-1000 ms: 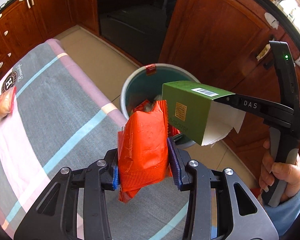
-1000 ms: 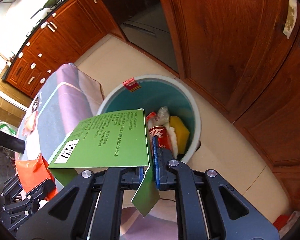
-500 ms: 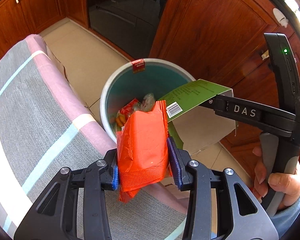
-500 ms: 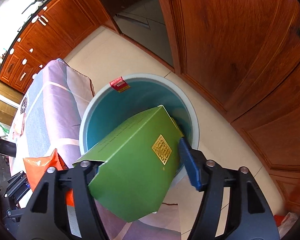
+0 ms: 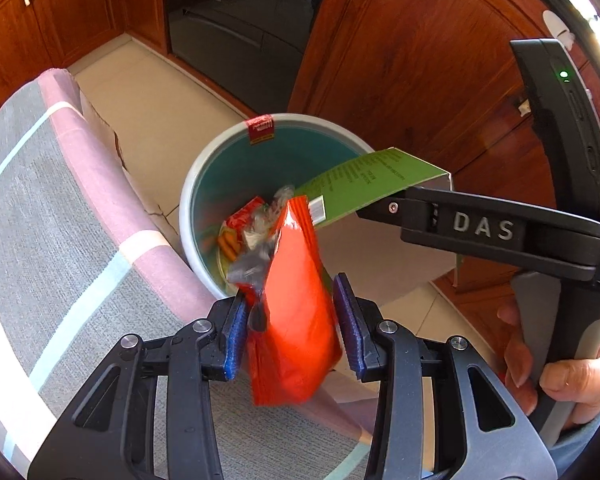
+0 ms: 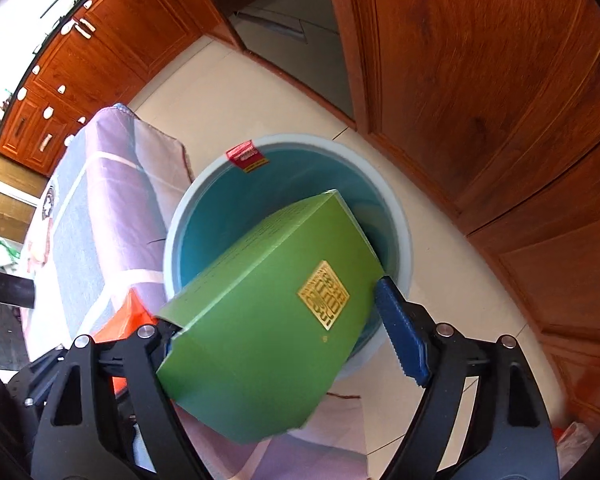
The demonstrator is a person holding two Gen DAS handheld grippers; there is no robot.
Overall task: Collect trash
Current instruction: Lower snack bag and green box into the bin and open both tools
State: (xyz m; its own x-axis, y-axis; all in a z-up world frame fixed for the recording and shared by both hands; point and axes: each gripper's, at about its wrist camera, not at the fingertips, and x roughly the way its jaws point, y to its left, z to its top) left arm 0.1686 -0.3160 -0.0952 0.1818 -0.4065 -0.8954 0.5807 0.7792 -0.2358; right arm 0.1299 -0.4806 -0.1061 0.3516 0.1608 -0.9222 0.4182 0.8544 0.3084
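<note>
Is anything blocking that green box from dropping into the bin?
Nothing visible does. The green box sits between the open fingers of the right claw, its far end already over the mouth of the bin. The bin holds only low-lying trash.

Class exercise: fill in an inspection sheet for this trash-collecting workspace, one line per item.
Surface: striped cloth covers the table, which stands next to the bin.
Job's things: green box tilted over the teal bin; orange wrapper near the rim; red and orange trash inside.
Clutter: a crumpled packet on the floor.
Grippers: right gripper open, with the box between its fingers; left gripper has the wrapper between its pads, and its grip is unclear.
Cables: nothing seen.
Surroundings: wooden cabinets, tiled floor.
</note>
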